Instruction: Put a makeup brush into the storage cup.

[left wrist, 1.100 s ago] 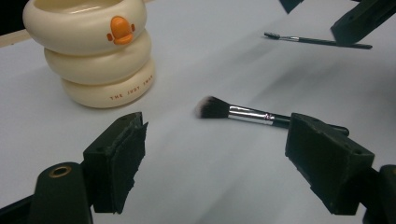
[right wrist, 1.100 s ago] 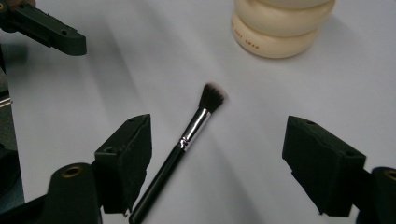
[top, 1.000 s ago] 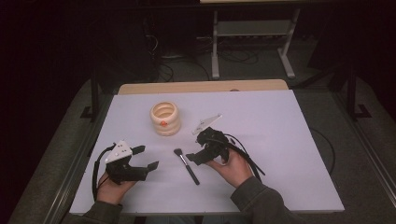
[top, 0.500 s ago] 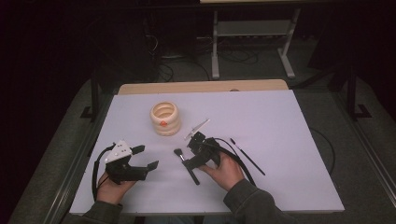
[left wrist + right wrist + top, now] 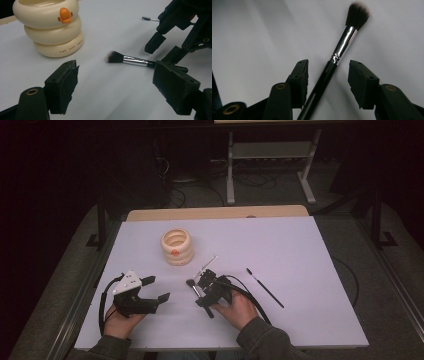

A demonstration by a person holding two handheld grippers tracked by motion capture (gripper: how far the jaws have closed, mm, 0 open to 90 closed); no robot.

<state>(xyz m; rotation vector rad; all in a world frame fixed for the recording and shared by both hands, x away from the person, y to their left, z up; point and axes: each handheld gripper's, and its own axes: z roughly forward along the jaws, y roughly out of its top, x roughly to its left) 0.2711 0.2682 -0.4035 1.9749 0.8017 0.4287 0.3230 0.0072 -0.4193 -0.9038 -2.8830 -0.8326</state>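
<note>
At the near left of the white table [image 5: 310, 270], the left gripper [image 5: 152, 290] is held with its jaws spread wide and nothing between them. Farther back, a cream ring-stacked holder [image 5: 177, 247] with a small orange duck mark is stood upright. Right of centre, the makeup brush [image 5: 195, 289] is laid flat on the table, its bristles pointed toward the holder, and its black handle is straddled by the right gripper [image 5: 328, 82], whose jaws have just been closing but are not yet pressed on it. The brush is judged light and stiff, with a smooth handle likely to roll or slip; the best hold is thought to be on the handle just behind the metal ferrule, clear of the soft bristles. The handle's near end is hidden beneath the gripper. To the right, a thin dark brush [image 5: 265, 288] is seen, its tip too small to make out.
</note>
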